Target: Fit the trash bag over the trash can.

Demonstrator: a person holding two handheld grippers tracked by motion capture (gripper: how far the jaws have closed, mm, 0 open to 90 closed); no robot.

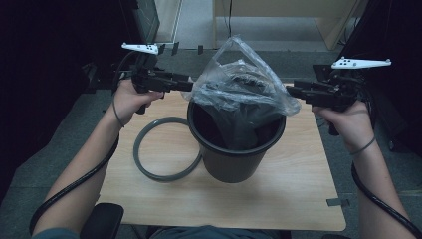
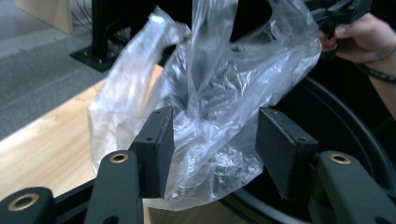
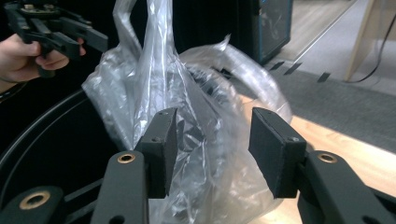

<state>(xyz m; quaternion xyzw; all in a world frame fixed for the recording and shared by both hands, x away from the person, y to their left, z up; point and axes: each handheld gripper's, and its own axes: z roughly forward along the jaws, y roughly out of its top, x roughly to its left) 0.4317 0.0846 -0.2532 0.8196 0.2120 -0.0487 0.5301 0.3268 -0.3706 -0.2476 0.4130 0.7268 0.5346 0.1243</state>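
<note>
High view: clear plastic bag (image 1: 242, 87) bunched over black bin (image 1: 234, 149) on worktop (image 1: 298, 194). Left gripper (image 1: 190, 84) and right gripper (image 1: 288, 91): fingers parted at bag's sides, film between, unpinched. Risk: loose bag slumps into bin, unclamped.

Black hand-held gripper (image 1: 190, 85), white top plate (image 1: 141, 48)

I see a grey ring (image 1: 144, 159) lying flat on the wooden table (image 1: 278, 199), below the left gripper (image 1: 186, 83) and a little nearer me. A scrap of grey tape (image 1: 337, 202) sticks to the table's near edge, well below the right gripper (image 1: 291, 91). Beyond both grippers I make out grey carpet (image 1: 298, 62), with short dark tape marks (image 1: 175, 48) just past the left one. Pale wooden furniture (image 1: 298, 10) stands farther back.
</note>
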